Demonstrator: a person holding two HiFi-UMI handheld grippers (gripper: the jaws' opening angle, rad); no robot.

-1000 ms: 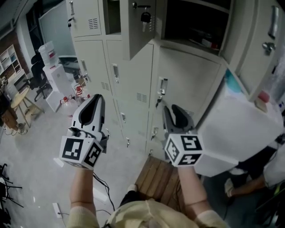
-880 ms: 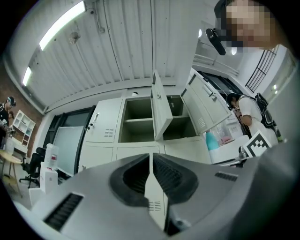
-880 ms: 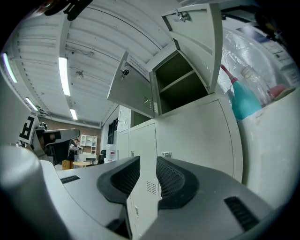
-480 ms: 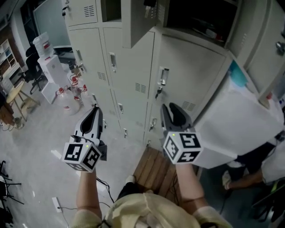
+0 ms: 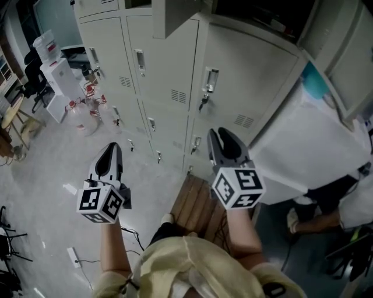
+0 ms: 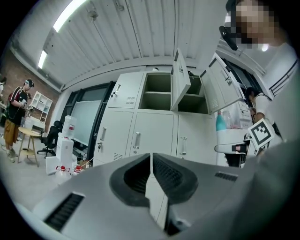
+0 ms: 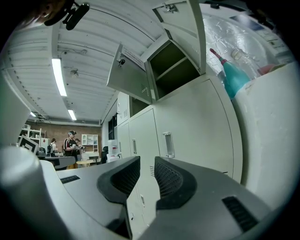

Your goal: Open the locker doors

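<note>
Left fingers (image 6: 174, 176) are being kept all but closed, with only a hairline slit and nothing in it. Right fingers (image 7: 171, 180) are being held slightly apart, also empty. The left gripper (image 5: 111, 149) and right gripper (image 5: 220, 134) are both being aimed at the lockers (image 5: 166, 70), near them but not touching. The middle-row doors (image 5: 247, 81) in front are being shown shut, handles (image 5: 211, 78) untouched. An upper door (image 5: 175, 14) is already being left swung open. A wooden pallet (image 5: 198, 212) is being seen on the floor under the right gripper. A white cabinet (image 5: 303, 145) with a teal bottle (image 5: 317, 81) on top is being seen just beside that gripper.
</note>
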